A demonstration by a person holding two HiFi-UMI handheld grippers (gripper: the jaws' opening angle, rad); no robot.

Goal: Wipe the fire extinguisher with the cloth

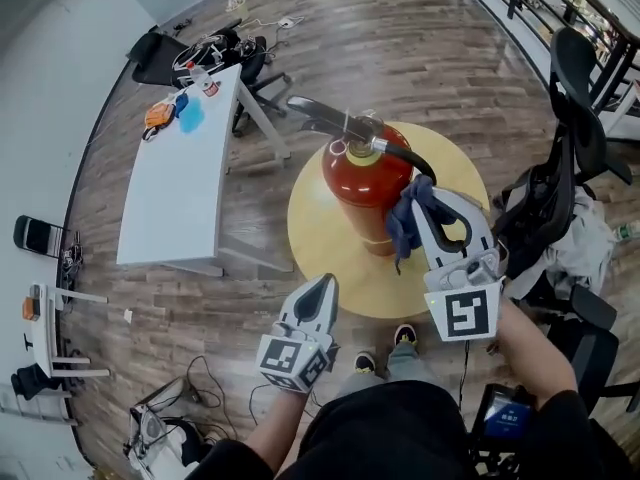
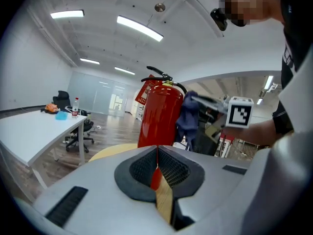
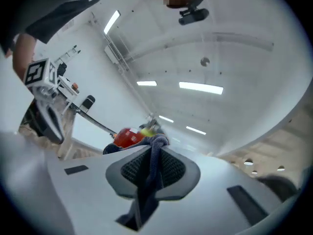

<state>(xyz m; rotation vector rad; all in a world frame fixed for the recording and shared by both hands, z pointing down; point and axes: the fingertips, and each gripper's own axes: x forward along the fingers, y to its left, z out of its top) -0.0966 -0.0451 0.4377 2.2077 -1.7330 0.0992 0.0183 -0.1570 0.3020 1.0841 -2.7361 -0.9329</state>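
Note:
A red fire extinguisher (image 1: 365, 180) with a black handle and hose stands upright on a round yellow table (image 1: 320, 238). My right gripper (image 1: 428, 200) is shut on a dark blue cloth (image 1: 408, 218), which hangs against the extinguisher's right side. The right gripper view shows the cloth (image 3: 152, 153) pinched between the jaws, with the extinguisher (image 3: 128, 136) just beyond. My left gripper (image 1: 318, 290) is shut and empty, held low at the table's near edge. From the left gripper view the extinguisher (image 2: 159, 112) rises ahead, with the cloth (image 2: 188, 116) on its right.
A white desk (image 1: 185, 168) with small items stands to the left, and an office chair (image 1: 240, 63) sits behind it. Black chairs (image 1: 560, 168) draped with clothes crowd the right side. Cables and gear (image 1: 165, 423) lie on the wooden floor at the lower left.

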